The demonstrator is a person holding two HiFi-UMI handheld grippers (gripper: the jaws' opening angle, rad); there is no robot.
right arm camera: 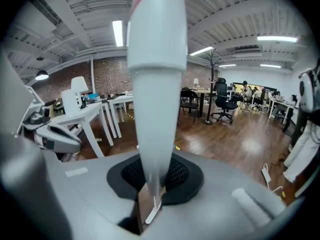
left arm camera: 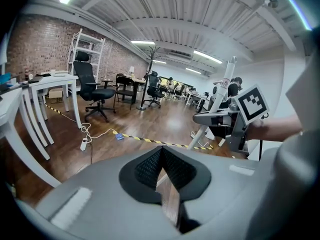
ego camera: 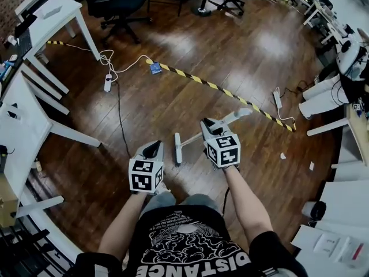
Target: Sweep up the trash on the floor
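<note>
The dark wood floor (ego camera: 190,45) spreads ahead of both tongs. A yellow-black tape (ego camera: 219,89) lies across it beyond the left tongs (ego camera: 151,149) and the right tongs (ego camera: 209,124), slanting from far left to near right. A small blue piece (ego camera: 155,68) lies on the tape ahead of the left tongs. Left of that piece is a power strip (ego camera: 108,83) with a white cable (ego camera: 124,67). A black cable (ego camera: 120,117) trails back toward the left tongs. A second strip (ego camera: 277,100) lies right of the right tongs, beside the tape. One white scrap (ego camera: 282,155) lies further right, and another scrap (ego camera: 311,165) just beyond it. The head of the broom (ego camera: 178,148) is down between the tongs.
</note>
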